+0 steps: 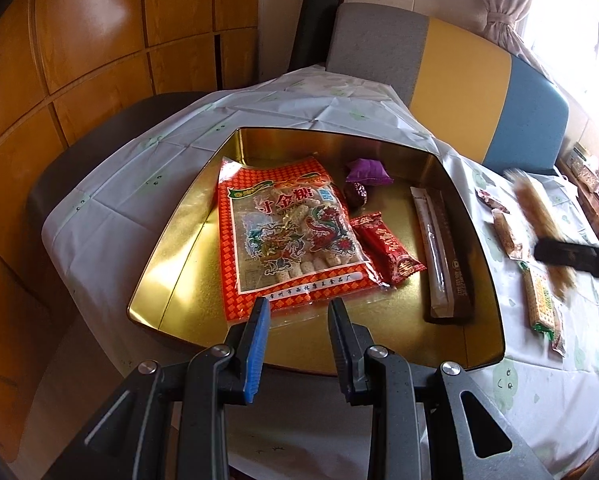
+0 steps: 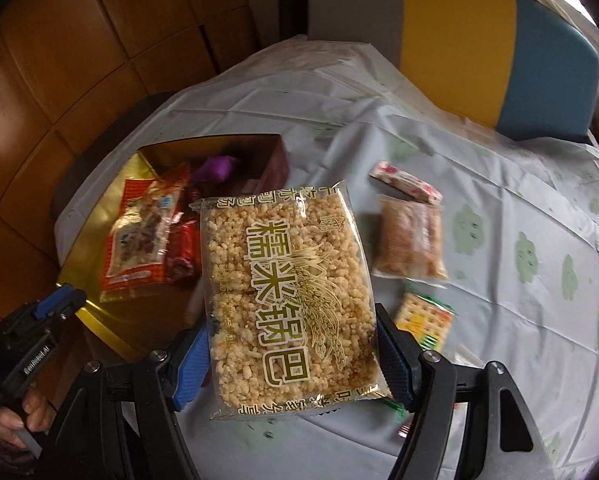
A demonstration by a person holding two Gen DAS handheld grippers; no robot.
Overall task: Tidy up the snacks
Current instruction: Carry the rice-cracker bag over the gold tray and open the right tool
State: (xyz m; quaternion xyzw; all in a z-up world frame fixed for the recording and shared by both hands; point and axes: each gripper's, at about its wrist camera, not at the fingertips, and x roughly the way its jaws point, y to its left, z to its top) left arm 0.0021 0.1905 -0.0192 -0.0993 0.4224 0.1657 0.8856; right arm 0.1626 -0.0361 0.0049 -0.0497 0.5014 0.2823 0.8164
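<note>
A gold tin (image 1: 171,240) on the table holds a large red candy bag (image 1: 283,236), a small red packet (image 1: 387,244), a purple pouch (image 1: 367,172), a date (image 1: 356,192) and a long brown stick pack (image 1: 439,256). My left gripper (image 1: 299,312) is open and empty over the tin's near edge, just before the red bag. My right gripper (image 2: 293,344) is shut on a clear rice-cracker pack (image 2: 287,288) and holds it above the table, right of the tin (image 2: 99,320). That pack shows blurred in the left wrist view (image 1: 539,216).
Loose on the white tablecloth (image 2: 499,208) lie a pink-white bar (image 2: 405,182), a brown snack pack (image 2: 411,240) and a green-yellow cracker pack (image 2: 423,318). A grey, yellow and blue chair back (image 2: 479,40) stands behind the table. Wooden panels (image 1: 79,60) are on the left.
</note>
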